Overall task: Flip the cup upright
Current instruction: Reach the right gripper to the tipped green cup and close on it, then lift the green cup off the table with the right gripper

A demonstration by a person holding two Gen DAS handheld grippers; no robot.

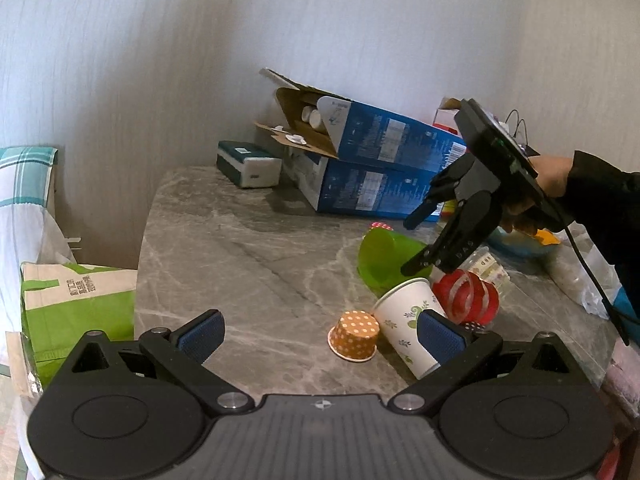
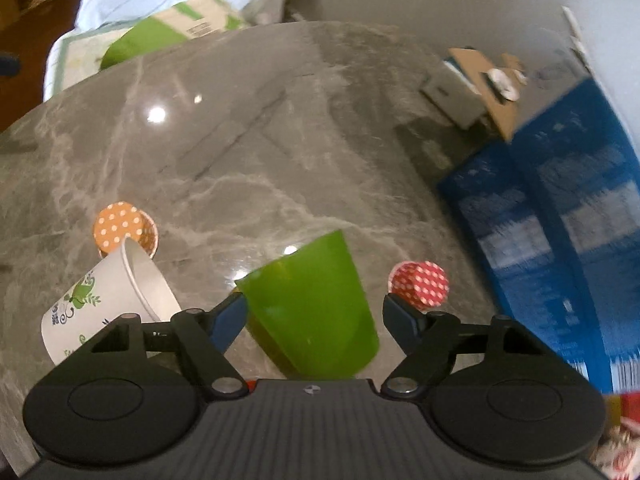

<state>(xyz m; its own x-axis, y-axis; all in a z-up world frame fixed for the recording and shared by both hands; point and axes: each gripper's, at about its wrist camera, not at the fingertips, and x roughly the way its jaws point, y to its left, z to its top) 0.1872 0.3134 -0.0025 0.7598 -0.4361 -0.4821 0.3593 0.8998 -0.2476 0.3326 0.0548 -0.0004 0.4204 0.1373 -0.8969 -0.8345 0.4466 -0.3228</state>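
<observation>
Green plastic cup (image 2: 312, 304) on its side low centre of the right wrist frame on the grey marble table (image 2: 240, 140), white leaf-print paper cup (image 2: 108, 300) tipped at lower left, orange dotted paper cup (image 2: 122, 228) just above it, red dotted paper cup (image 2: 420, 282) right of the green one, blue cardboard boxes (image 2: 560, 220) along the right edge.

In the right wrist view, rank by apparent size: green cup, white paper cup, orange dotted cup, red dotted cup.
1. green cup
2. white paper cup, partly hidden
3. orange dotted cup and red dotted cup: too alike to rank.
</observation>
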